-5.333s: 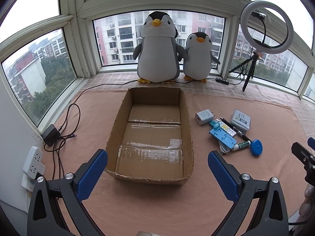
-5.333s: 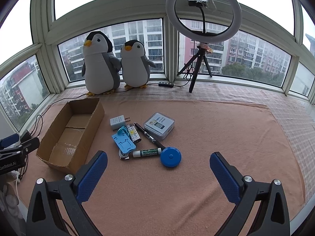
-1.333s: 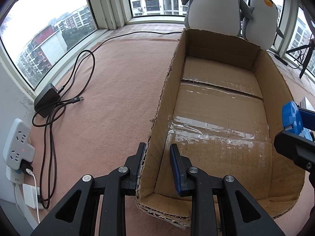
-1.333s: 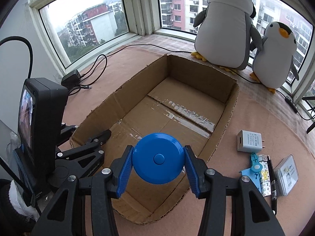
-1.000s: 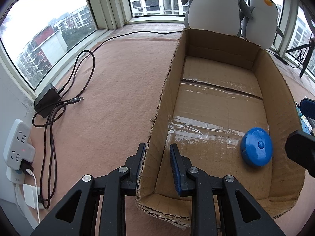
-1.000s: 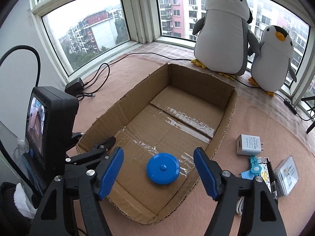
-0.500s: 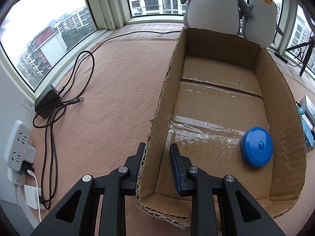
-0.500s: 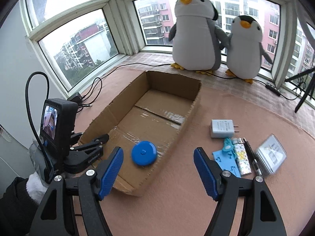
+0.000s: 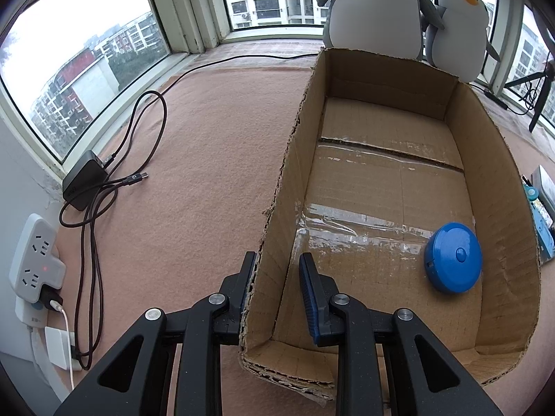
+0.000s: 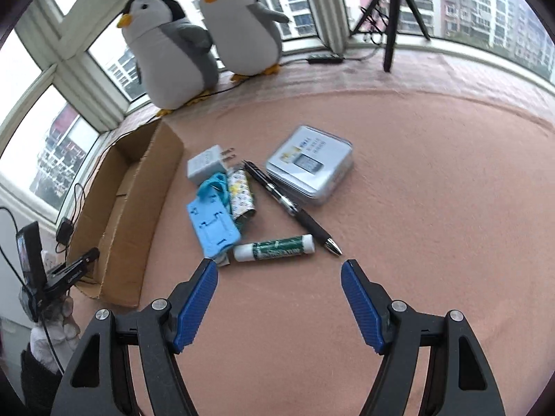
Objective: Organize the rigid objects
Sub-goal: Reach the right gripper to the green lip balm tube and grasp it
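Our left gripper (image 9: 275,275) is closed on the left wall of the cardboard box (image 9: 492,159), one finger outside and one inside, near the box's near-left corner. Inside the box lies one blue round tape measure (image 9: 453,257), on the floor against the right wall toward the near end. Our right gripper (image 10: 279,282) is wide open and holds nothing, hovering over the pink carpet (image 10: 433,180) just short of a cluster of six loose things beside the box's right wall: one green-labelled tube (image 10: 274,248), one black pen (image 10: 290,206), one silver tin (image 10: 310,164), one white charger plug (image 10: 208,164), one blue plastic holder (image 10: 212,223) and one patterned small pack (image 10: 241,196). The tube lies nearest, crosswise before the open fingers, with the pen tip just beside its right end. Two plush penguins (image 10: 173,52) stand at the far edge by the window, one tripod (image 10: 393,7) to their right. On the left edge we see one power strip (image 9: 34,260) and one black adapter (image 9: 85,178) with coiled cable.
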The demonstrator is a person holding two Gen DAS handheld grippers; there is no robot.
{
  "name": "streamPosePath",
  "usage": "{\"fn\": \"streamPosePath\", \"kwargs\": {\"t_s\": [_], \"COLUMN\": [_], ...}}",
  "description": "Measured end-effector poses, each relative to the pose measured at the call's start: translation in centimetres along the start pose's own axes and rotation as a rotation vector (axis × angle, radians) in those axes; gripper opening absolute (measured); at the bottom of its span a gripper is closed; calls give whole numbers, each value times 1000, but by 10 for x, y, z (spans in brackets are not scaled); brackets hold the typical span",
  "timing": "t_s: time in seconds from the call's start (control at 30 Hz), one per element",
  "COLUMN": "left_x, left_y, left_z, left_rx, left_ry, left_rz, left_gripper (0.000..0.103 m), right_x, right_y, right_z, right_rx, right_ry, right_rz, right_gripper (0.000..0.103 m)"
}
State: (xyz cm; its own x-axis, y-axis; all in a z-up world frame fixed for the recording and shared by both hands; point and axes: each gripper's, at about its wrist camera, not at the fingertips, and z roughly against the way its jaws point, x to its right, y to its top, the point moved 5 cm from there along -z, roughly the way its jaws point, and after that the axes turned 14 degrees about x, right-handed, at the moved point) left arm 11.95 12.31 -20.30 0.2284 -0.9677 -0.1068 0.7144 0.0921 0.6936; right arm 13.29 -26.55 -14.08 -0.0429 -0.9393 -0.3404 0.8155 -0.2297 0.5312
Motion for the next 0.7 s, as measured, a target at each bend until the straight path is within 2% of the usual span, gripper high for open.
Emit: {"fn": "streamPosePath", "kwargs": {"t_s": [0.07,0.17,0.3,0.5,0.7], "left_x": [1,0,0,0,0], "left_y": [0,0,0,1,1], "left_z": [0,0,0,0,0], "left_rx": [0,0,0,2,3], "left_ry": [1,0,-1,-2,-3], "left_rz": [0,-1,0,7,8], "left_gripper": [26,26,26,26,26], "right_x": [9,15,17,21,8], "right_y": [0,2,2,5,6], "right_z": [-5,-17,-38,-50,-58], "right_rx": [-12,-26,-62,-74,-89], "right_ry": [-19,-37,-53,-67,-102], "right_rz": [-66,-133,-210,-294,-215], "right_gripper": [66,52,45,44,43]}}
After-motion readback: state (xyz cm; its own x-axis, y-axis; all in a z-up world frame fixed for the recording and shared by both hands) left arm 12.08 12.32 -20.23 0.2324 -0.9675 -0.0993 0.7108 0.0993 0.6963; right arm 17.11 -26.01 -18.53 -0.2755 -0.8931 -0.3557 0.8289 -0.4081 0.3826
